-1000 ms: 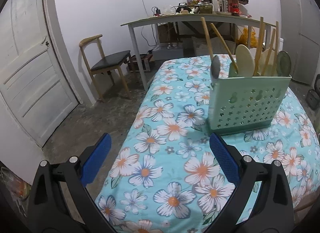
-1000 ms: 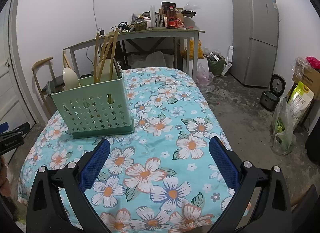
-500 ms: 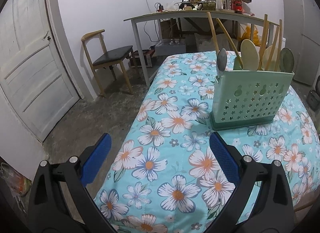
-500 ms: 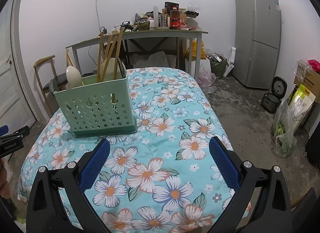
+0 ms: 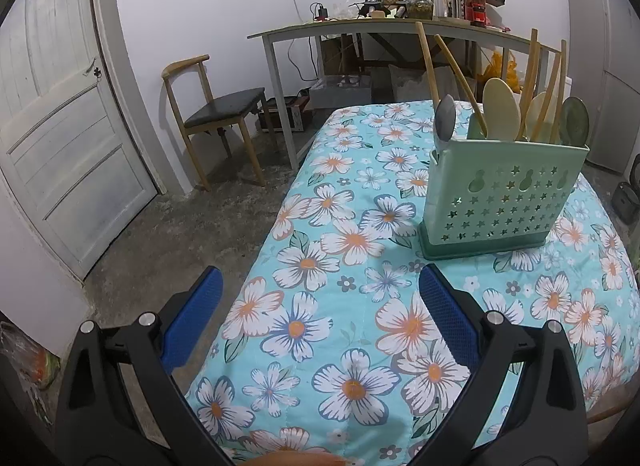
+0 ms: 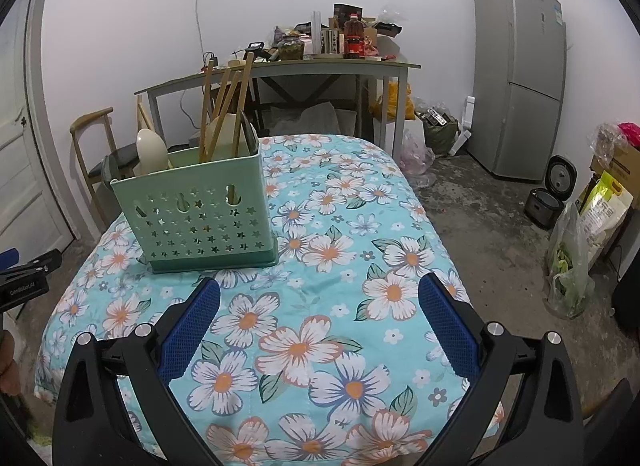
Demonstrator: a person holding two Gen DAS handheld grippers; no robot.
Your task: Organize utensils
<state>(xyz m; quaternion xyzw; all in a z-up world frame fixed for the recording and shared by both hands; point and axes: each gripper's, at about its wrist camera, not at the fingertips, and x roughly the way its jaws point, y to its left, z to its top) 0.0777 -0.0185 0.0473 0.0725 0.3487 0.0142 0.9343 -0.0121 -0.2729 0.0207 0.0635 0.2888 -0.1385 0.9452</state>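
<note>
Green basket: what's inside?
The green basket holds wooden chopsticks, pale spoons, a grey spoon and a green one. Their lower ends are hidden behind its wall.

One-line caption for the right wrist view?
Open right gripper above floral tablecloth, green utensil caddy ahead holding spoons and chopsticks.

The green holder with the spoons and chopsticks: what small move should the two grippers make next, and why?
Probably pull both grippers back and stop. The green holder stands upright on the floral cloth, with spoons and chopsticks standing in it. No utensil shows loose on the cloth. The left gripper and right gripper are open and hold nothing.
</note>
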